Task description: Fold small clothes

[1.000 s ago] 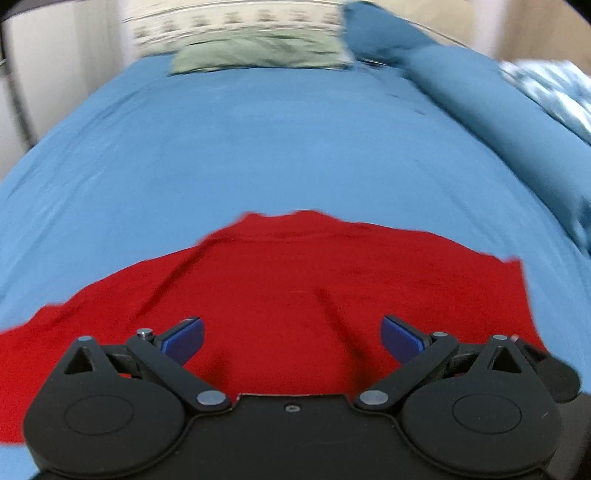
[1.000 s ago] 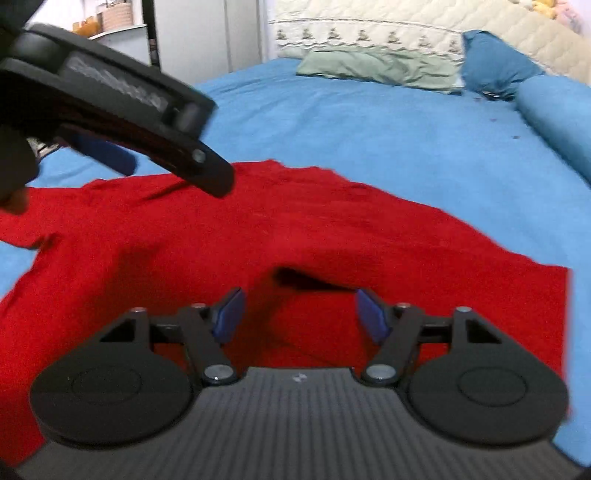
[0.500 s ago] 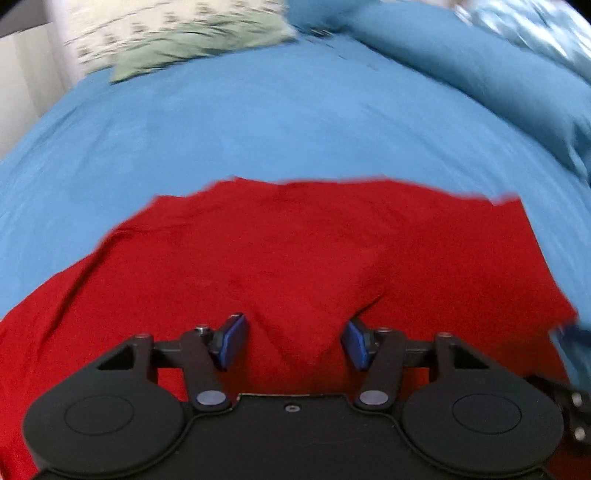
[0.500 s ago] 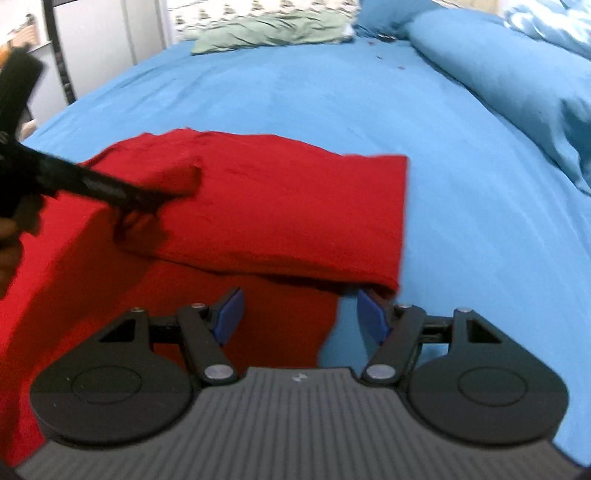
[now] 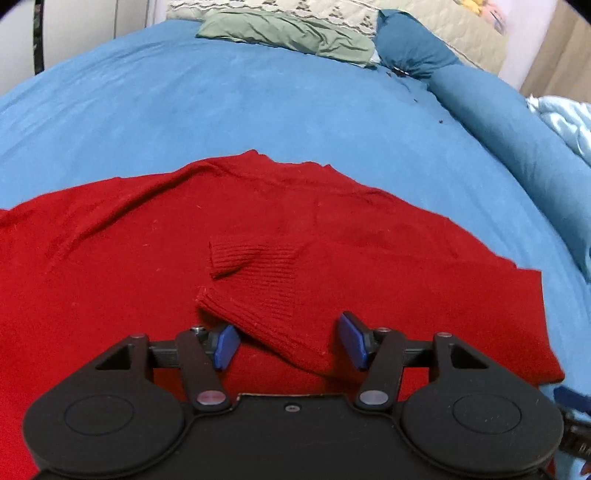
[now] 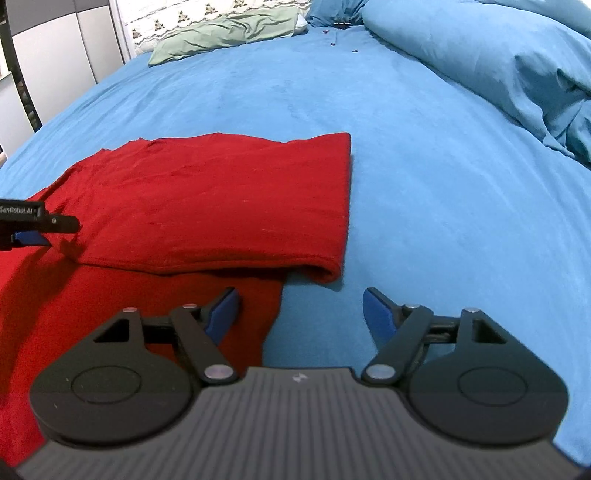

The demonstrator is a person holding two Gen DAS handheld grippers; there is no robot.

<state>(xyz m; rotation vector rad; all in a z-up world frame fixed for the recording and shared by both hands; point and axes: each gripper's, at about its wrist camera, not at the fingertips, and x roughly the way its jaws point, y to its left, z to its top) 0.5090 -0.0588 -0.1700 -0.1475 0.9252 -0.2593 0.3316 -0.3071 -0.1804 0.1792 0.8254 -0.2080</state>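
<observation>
Red sweater (image 5: 147, 258) flat on blue bed sheet (image 5: 258, 103), one side folded over w/ ribbed cuff (image 5: 255, 280) on top | your L gripper (image 5: 288, 341) part open, cuff lies btwn pads, not pinched | your R gripper (image 6: 299, 314) opening wide, holds nothing, fold corner at its 12 o'clock | green pillow (image 6: 221, 31) far at 11

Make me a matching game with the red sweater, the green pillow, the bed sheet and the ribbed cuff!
Things:
1. red sweater
2. green pillow
3. bed sheet
4. ribbed cuff

Descriptions:
a. blue, under everything
b. lies on top of the sweater, just ahead of the left tool
c. far end of the bed
d. one side folded over

Pairs: 1-d, 2-c, 3-a, 4-b
</observation>
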